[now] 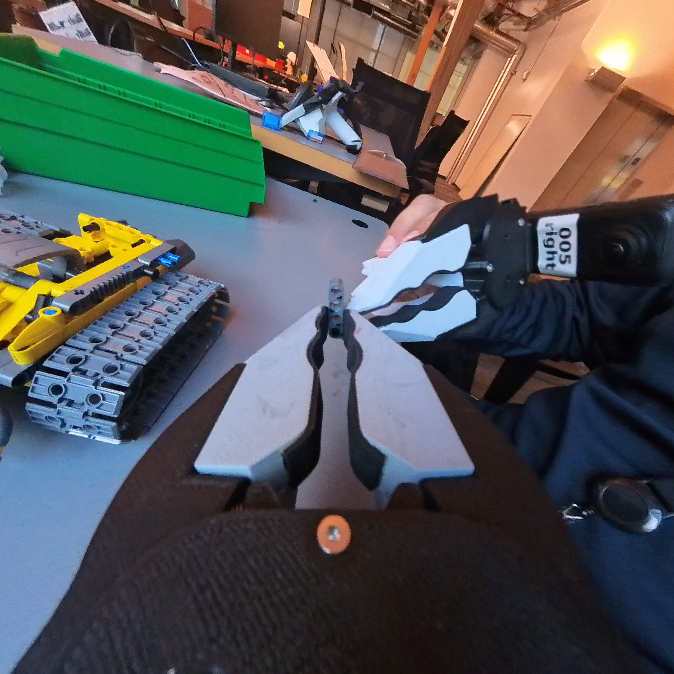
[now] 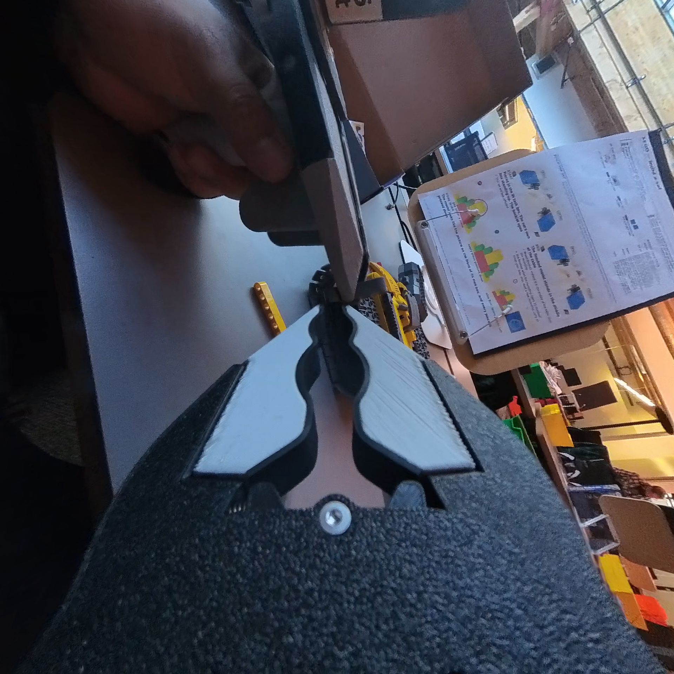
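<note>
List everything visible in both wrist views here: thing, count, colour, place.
Tracked vehicle model: one, yellow and grey, on the table, left of the left gripper.
Holed beam: one, dark grey, pinched at the left gripper's tip.
Loose beam: one, yellow, flat on the table.
Bin: one, green, behind the model.
Instruction sheet: one, white, on a stand.
Table: one, grey.
Left gripper: shut on the holed beam.
Right gripper: shut on a dark toothed piece, tip meeting the left gripper's.
</note>
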{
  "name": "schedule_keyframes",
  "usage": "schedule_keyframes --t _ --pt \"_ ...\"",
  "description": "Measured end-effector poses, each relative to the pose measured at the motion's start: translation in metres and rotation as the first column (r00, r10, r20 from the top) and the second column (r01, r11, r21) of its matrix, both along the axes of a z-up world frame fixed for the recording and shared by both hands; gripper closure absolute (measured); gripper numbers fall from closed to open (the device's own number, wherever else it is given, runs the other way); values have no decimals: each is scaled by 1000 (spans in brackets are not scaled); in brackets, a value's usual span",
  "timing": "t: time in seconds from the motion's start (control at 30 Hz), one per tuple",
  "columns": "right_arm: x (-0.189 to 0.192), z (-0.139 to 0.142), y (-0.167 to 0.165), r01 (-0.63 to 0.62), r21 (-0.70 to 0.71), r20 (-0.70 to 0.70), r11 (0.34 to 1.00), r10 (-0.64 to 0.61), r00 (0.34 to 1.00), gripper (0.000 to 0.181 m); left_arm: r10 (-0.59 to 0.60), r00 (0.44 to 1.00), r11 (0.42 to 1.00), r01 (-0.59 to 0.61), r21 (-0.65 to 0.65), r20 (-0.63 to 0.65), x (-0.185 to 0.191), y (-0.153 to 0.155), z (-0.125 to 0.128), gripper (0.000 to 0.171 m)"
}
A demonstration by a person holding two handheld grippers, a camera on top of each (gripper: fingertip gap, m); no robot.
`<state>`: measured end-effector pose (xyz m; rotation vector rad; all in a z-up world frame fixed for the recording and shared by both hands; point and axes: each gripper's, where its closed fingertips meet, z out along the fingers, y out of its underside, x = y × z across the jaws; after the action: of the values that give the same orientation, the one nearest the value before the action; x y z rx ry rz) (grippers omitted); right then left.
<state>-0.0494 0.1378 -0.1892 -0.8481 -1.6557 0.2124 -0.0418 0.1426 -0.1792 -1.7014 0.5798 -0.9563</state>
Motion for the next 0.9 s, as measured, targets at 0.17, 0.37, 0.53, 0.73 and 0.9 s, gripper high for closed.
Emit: schedule_keyframes --t 0.17,0.37,0.53,0.73,0.9 --pt "-1 1 -4 -27 -91 -41 995 23 999 179 -15 999 1000 15 8 33 0 -3 4 167" --pt "6 3 2 -69 -274 -100 959 42 994 180 62 996 980 -72 188 58 -11 -11 23 152" --pt "14 6 -1 -158 -446 -174 881 88 981 180 67 987 964 -26 263 -149 -2 -16 9 136" --pt "20 7 -10 -234 -637 -183 734 151 972 180 191 888 925 -20 379 -418 -9 -11 -12 135" --pt "21 -4 -11 -201 -687 -128 698 156 980 180 84 938 951 25 309 -335 -4 -18 -5 130"
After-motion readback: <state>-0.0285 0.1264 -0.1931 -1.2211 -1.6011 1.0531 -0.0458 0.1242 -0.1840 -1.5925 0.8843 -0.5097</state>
